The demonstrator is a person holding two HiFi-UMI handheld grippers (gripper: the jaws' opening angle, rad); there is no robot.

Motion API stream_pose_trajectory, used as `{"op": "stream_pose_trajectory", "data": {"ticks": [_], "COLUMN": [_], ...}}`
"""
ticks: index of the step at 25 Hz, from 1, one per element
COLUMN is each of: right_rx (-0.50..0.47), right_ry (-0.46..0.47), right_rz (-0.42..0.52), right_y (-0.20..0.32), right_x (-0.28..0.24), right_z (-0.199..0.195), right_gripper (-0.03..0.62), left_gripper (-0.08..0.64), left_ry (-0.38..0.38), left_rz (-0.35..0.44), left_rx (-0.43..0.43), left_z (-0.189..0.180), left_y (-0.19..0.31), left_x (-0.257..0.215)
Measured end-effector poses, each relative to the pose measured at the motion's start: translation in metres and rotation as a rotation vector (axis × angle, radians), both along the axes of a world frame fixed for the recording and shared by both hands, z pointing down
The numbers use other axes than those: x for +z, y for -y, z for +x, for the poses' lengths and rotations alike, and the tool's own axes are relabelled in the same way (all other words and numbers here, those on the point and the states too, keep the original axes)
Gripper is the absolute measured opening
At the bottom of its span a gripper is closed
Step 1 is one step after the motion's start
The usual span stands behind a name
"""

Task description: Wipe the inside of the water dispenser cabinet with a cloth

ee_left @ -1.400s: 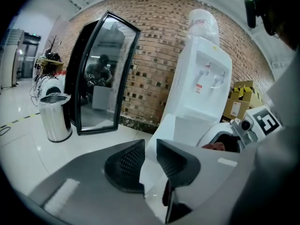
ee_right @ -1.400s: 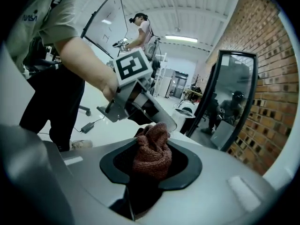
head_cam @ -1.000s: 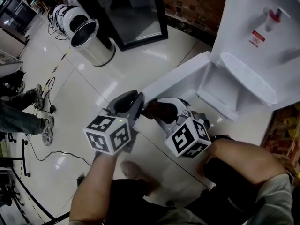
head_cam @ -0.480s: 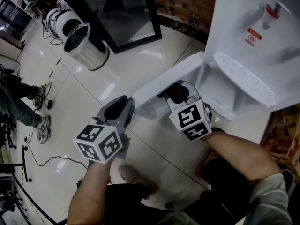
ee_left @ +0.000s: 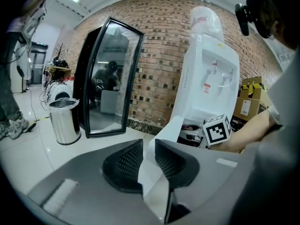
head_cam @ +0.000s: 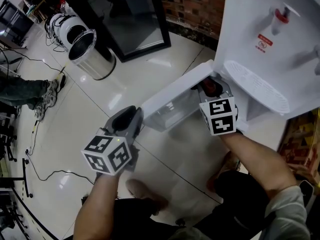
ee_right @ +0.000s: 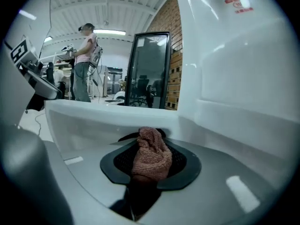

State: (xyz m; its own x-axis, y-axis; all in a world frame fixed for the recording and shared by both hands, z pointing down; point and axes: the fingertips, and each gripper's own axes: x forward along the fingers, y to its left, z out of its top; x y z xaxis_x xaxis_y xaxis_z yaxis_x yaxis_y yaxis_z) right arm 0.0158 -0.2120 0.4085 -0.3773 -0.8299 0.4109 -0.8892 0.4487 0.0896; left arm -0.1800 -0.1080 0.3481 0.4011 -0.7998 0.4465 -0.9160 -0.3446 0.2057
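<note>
A shiny white floor (head_cam: pixel 75 134) runs to a brick wall (head_cam: pixel 190 4), where the white water dispenser (head_cam: pixel 270 24) stands. The left gripper (ee_left: pixel 149 149) is nearly closed, pinching the edge of the open cabinet door (head_cam: pixel 175 91). The right gripper (head_cam: pixel 212 86), its jaws just closing a bit more, squeezes the pink-brown cloth (ee_right: pixel 151 156) at the cabinet's opening.
</note>
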Motion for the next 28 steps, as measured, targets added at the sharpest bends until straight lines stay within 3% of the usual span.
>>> {"op": "stream_pose_trajectory", "data": {"ticks": [8, 14, 19, 23, 25, 28], "right_rx": [0.045, 0.192, 0.172, 0.053, -0.083, -0.368], "right_ry": [-0.029, 0.003, -0.008, -0.014, -0.008, 0.033], "right_rz": [-0.003, -0.024, -0.018, 0.01, 0.048, 0.081], "right_y": [-0.01, 0.003, 0.006, -0.012, -0.033, -0.082], "right_x": [-0.004, 0.0, 0.002, -0.007, -0.017, -0.029], "right_z": [0.027, 0.071, 0.07, 0.045, 0.014, -0.054], "right_gripper": [0.121, 0.123, 0.124, 0.124, 0.126, 0.126], "left_gripper": [0.057, 0.057, 0.057, 0.057, 0.057, 0.057], "left_ry": [0.008, 0.01, 0.008, 0.013, 0.016, 0.015], "left_rz": [0.003, 0.005, 0.013, 0.015, 0.02, 0.025], "left_rx": [-0.006, -0.012, -0.02, -0.02, -0.016, -0.012], "left_z": [0.0, 0.0, 0.0, 0.0, 0.0, 0.0], "left_y": [0.002, 0.001, 0.003, 0.002, 0.002, 0.003], "left_x": [0.0, -0.001, -0.001, -0.001, -0.001, 0.0]}}
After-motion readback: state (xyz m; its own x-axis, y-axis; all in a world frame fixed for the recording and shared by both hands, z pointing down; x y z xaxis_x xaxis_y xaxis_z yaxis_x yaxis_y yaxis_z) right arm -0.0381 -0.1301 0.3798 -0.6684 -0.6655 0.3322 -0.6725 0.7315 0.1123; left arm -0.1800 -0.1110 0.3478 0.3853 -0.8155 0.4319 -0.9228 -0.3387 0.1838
